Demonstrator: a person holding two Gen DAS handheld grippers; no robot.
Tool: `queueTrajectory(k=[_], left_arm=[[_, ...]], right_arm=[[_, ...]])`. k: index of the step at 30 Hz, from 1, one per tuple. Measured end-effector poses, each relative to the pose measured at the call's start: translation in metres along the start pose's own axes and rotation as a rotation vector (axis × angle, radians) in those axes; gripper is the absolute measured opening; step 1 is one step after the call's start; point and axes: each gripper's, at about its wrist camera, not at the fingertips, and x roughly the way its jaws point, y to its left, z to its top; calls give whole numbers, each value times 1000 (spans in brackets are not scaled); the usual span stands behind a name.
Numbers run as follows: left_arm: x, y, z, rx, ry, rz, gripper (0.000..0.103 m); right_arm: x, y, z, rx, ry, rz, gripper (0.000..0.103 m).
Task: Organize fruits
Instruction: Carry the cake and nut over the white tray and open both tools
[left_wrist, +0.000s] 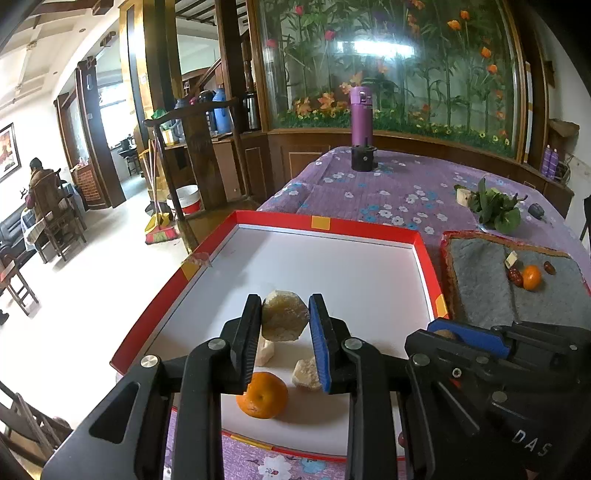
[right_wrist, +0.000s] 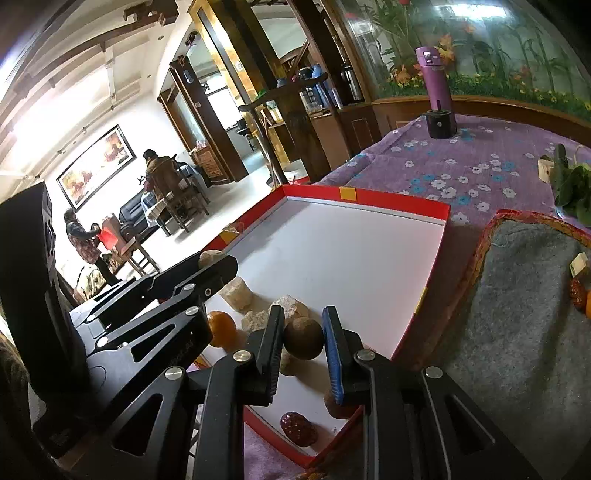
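Red-rimmed white tray (left_wrist: 428, 258), on the purple flowered cloth; fruit gathered at its near end. Grey felt mat (left_wrist: 480, 280), right of tray, bearing a small orange (left_wrist: 532, 277) and red dates. Left gripper (left_wrist: 286, 317): jaws clamped on a pale yellowish chunk (left_wrist: 284, 315), held above the tray's near end; a mandarin (left_wrist: 263, 395) lies below, nearer. Right gripper (right_wrist: 303, 338): jaws clamped on a brown round fruit (right_wrist: 303, 338), just over the tray's near right corner.

Tray (left_wrist: 424, 251) left of mat (left_wrist: 480, 288) (bottle (left_wrist: 361, 114) behind).
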Motion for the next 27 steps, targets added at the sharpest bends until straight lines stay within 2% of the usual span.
queueTrajectory(k=[9, 18, 20, 25, 27], left_arm=[[15, 0, -10, 17, 53, 30, 24], [15, 3, -12, 20, 66, 68, 25], [16, 5, -12, 13, 75, 72, 31], [6, 2, -6, -2, 42, 75, 57], [-2, -5, -2, 12, 17, 66, 58]], right_arm=[[14, -3, -9, 12, 44, -7, 21], [13, -4, -10, 32, 50, 12, 27], [10, -7, -7, 40, 38, 14, 32], [-12, -23, 0, 65, -23, -6, 40], [-23, -37, 3, 85, -44, -25, 41]])
